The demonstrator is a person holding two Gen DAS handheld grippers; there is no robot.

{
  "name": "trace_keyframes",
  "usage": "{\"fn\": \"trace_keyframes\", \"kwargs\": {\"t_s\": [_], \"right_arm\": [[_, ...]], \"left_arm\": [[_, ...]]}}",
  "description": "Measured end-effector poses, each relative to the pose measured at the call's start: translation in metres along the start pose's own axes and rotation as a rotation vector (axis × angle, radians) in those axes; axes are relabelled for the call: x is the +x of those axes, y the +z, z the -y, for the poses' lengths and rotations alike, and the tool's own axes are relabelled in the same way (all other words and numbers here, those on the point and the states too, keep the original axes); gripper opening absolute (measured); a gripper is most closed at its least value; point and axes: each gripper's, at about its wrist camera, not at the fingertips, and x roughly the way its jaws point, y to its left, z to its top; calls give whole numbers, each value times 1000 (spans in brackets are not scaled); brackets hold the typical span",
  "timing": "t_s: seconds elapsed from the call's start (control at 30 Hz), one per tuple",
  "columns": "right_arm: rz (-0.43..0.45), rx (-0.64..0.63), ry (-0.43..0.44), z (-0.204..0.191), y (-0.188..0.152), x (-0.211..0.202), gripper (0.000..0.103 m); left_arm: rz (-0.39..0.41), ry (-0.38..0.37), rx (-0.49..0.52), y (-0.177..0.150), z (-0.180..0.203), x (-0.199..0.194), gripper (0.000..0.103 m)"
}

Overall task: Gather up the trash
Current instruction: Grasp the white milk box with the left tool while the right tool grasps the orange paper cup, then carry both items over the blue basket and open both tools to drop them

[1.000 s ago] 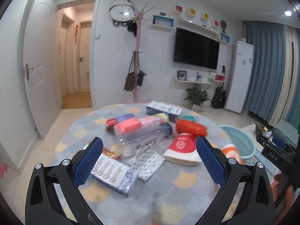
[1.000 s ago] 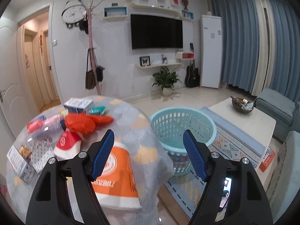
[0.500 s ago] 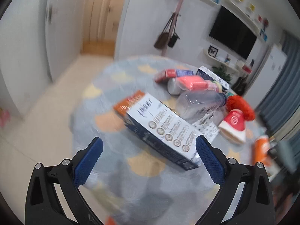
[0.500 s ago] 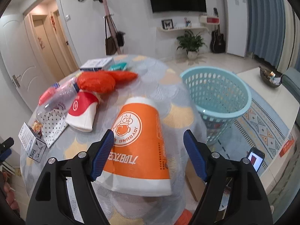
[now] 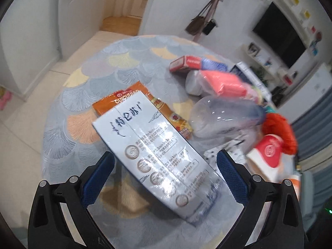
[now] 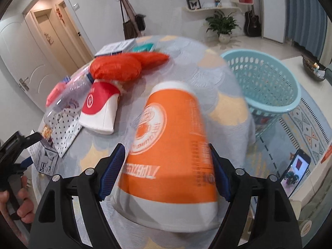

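My left gripper [image 5: 165, 174] is open, its blue pads on either side of a white milk carton [image 5: 157, 151] lying on the round table [image 5: 83, 108]. An orange snack packet [image 5: 128, 97] lies under the carton's far end. My right gripper [image 6: 166, 174] is open around an orange paper cup [image 6: 172, 145] lying on its side, wide end toward me. The pads stand close to the cup, contact unclear. A teal laundry basket [image 6: 267, 83] stands on the floor to the right of the table.
More trash lies on the table: a clear plastic bottle [image 5: 224, 120], a red and white cup [image 6: 99, 108], an orange plastic bag [image 6: 118, 68], a dotted wrapper [image 6: 64, 128], a red box [image 5: 184, 64], a pink-labelled jar [image 5: 217, 83]. A phone [image 6: 296, 172] lies low at the right.
Both grippers have moved down and forward. The left now straddles the milk carton; the right now straddles the orange cup. Both stay open.
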Motion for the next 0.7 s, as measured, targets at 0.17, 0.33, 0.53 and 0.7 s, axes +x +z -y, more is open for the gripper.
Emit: {"fn": "trace_keyframes", "kwargs": {"t_s": [0.17, 0.33, 0.53, 0.7], "right_arm": [[5, -3, 46, -3, 0, -4, 62], [62, -49, 65, -11, 0, -20, 57], [163, -126, 57, -25, 5, -44, 56], [241, -116, 61, -14, 23, -66, 56]], "left_arm": [[-5, 56, 46, -2, 11, 12, 94], [4, 40, 111, -9, 14, -3, 67], [40, -29, 163, -23, 12, -27, 55], [147, -54, 221, -26, 30, -64, 55]]}}
